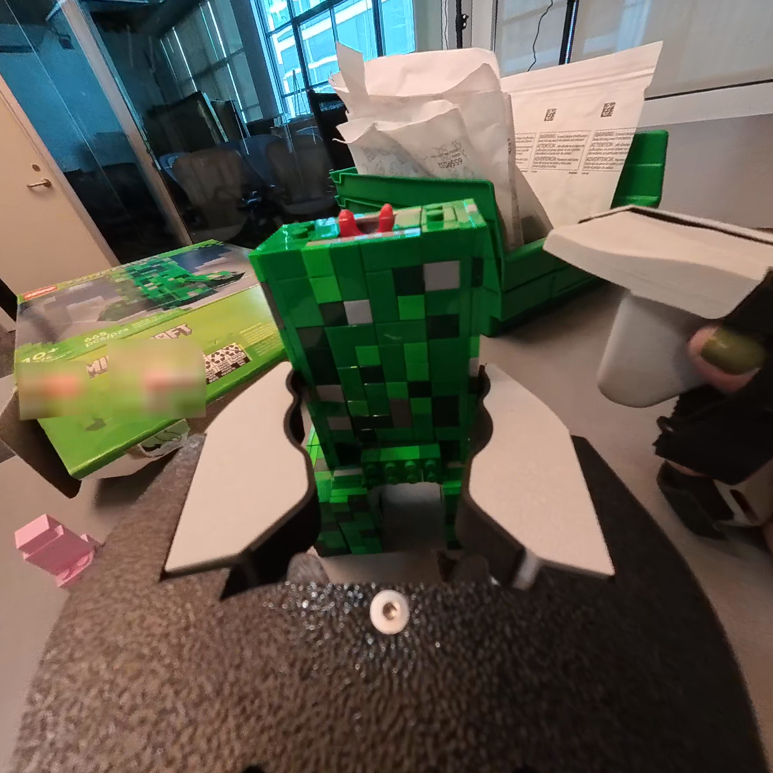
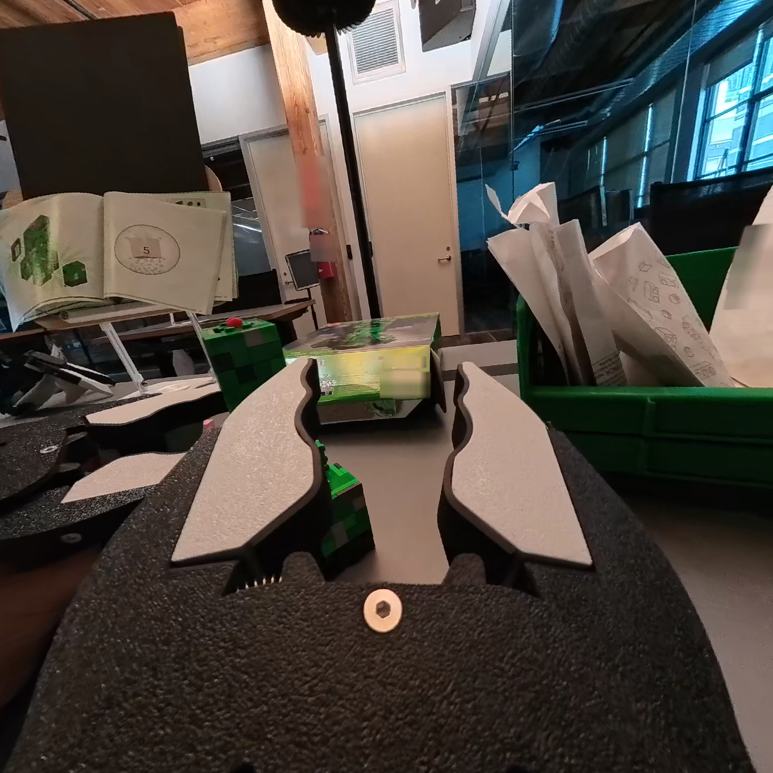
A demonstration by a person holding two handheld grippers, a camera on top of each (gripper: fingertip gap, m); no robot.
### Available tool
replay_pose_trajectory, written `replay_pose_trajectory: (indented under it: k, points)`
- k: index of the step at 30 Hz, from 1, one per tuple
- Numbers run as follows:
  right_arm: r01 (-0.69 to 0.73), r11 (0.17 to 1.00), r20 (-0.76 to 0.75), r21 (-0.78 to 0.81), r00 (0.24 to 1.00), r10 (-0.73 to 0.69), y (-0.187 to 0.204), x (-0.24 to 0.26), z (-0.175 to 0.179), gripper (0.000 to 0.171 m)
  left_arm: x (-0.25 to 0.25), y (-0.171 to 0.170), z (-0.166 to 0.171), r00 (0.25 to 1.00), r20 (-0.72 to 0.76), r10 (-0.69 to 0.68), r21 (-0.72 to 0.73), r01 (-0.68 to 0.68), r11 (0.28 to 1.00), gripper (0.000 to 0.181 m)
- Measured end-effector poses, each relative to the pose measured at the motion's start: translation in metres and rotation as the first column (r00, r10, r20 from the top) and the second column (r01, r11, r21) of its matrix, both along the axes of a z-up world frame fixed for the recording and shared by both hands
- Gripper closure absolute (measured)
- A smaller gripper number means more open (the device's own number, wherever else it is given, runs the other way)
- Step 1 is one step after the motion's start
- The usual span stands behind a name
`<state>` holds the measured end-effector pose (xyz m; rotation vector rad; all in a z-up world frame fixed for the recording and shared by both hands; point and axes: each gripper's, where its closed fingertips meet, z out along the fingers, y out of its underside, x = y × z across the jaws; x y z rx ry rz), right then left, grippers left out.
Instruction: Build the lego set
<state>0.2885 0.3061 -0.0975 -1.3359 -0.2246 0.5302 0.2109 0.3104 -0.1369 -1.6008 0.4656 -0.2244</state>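
**Left claw clamps the green tower; right claw gapes over a small green block**

The left claw [image 1: 391, 422] is pinching the tall green brick figure [image 1: 376, 347] — its two grey fingers [image 1: 247, 472] press against the figure's left and right sides, roughly at mid-height. The figure stands upright on the grey table [image 1: 627, 564], a patchwork of light green, dark green, grey and white tiles, with two small red pieces [image 1: 366, 221] poking up from its studded top. An arch-shaped gap shows between its feet at the base.

To the left of the figure lies the set's green box [image 1: 138, 330], flat on the table. Nearer the camera, at the left edge, sits a small pink brick piece [image 1: 52, 548]. Behind the figure is a green plastic bin [image 1: 535, 267] stuffed with crumpled white paper bags [image 1: 439, 121]. At the right edge of the left wrist view a hand [image 1: 719, 355] grips the pale handle of the other tool.

The right claw [image 2: 387, 382] is spread wide, with nothing between its fingers. Below its left finger [image 2: 259, 460], partly hidden by it, a small green brick assembly [image 2: 349, 514] rests on the table; whether the finger touches it cannot be told. Farther off to the left, the right wrist view also shows the tall figure held by the other claw, and an open instruction booklet [image 2: 113, 251] propped on a stand.
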Motion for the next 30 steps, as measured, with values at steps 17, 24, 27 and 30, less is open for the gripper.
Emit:
replay_pose_trajectory:
  k: [17, 24, 27, 30]
  points:
    - [-0.015, 1.0, 0.011, -0.019, 1.0, 0.015, 0.0027, -0.003, -0.0035, 0.11, -0.0031, -0.0043, -0.0005, 1.0, -0.014, 0.015, -0.006, -0.015, 1.0, 0.102]
    - [-0.024, 0.999, 0.013, -0.024, 1.0, 0.024, 0.0033, -0.0048, -0.0041, 0.11, -0.0045, -0.0035, -0.0005, 0.999, -0.021, 0.044, 0.012, -0.044, 0.999, 0.101]
    - [-0.025, 0.999, 0.014, -0.023, 1.0, 0.025, 0.0029, -0.0051, -0.0041, 0.11, -0.0045, -0.0041, 0.0001, 0.999, -0.026, 0.046, 0.02, -0.046, 0.999, 0.099]
    - [-0.027, 0.999, 0.014, -0.025, 1.0, 0.027, 0.0032, -0.0053, -0.0042, 0.11, -0.0039, -0.0054, 0.0012, 0.999, -0.023, 0.038, 0.03, -0.038, 0.999, 0.093]
